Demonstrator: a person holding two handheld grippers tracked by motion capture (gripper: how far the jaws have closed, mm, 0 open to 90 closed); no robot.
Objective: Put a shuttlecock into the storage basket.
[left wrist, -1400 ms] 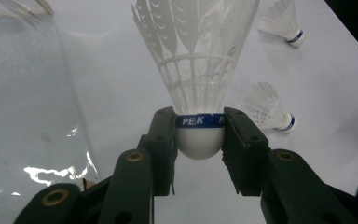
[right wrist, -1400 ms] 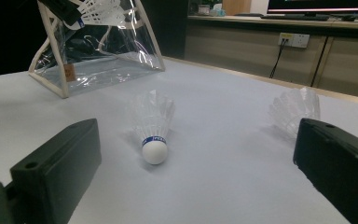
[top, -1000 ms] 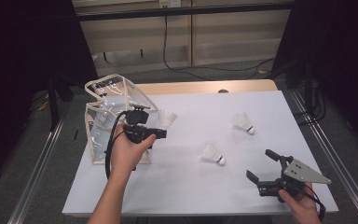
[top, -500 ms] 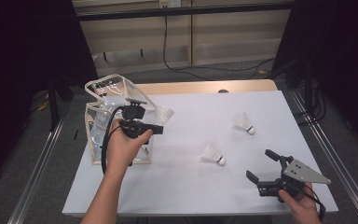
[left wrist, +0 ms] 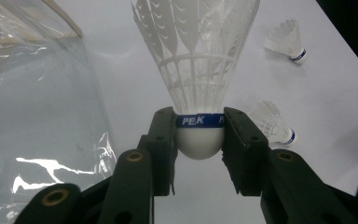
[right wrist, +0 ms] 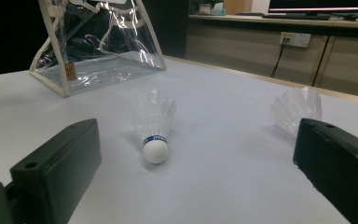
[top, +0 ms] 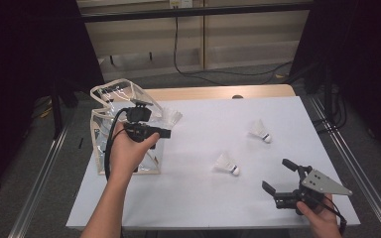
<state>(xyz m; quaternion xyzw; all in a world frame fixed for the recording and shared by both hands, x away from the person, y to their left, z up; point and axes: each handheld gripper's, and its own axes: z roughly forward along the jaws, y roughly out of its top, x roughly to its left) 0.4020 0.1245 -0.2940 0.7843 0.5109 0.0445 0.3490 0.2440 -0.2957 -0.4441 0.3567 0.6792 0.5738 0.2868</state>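
White feathered shuttlecock (left wrist: 200,70), white cork, blue band with white lettering. Two further shuttlecocks (top: 226,163) (top: 260,131), same white with blue band. Clear bag (top: 110,111), cream trim. Pale grey-white table (top: 203,198). Black left gripper (left wrist: 199,140).

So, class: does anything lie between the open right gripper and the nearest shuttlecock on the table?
Nothing visible does. The right gripper faces the near shuttlecock across bare white table.

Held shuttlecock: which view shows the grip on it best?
Left gripper view: the left tongs clamp the shuttlecock at its white cork. The high view shows just its feathers beside the clear bag.
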